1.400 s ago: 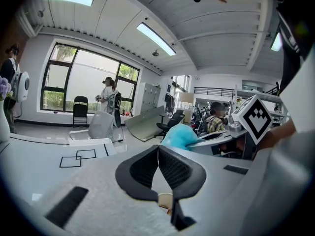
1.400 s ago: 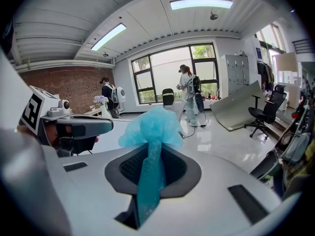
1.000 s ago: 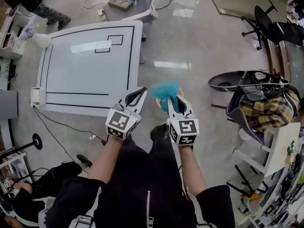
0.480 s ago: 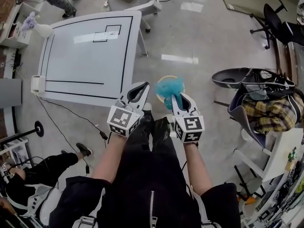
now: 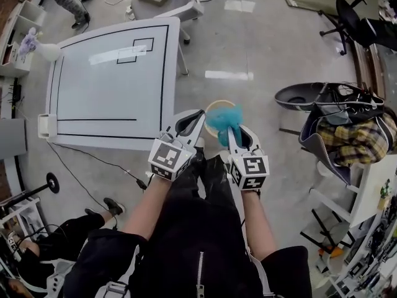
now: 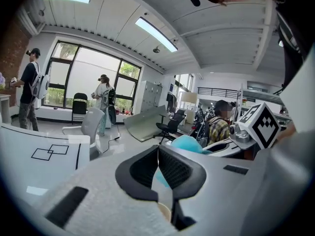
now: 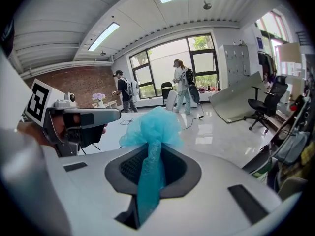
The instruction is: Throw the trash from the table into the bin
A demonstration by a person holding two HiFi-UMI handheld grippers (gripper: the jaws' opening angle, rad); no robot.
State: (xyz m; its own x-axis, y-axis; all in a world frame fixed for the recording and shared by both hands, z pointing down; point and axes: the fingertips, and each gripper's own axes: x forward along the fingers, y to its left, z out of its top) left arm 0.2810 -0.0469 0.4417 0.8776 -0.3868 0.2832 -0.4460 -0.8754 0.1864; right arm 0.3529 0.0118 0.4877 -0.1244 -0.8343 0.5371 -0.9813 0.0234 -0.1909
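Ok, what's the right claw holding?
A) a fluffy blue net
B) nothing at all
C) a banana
A: the right claw is pinched shut on the net, and the net's blue puff sticks out past the tips.

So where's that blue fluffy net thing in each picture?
Head view: blue net at centre, held by the right hand-held gripper.
Left gripper view: blue net right of centre, behind the jaws.
Right gripper view: blue net dead centre, between the jaws.
Shared landmark: the white table.
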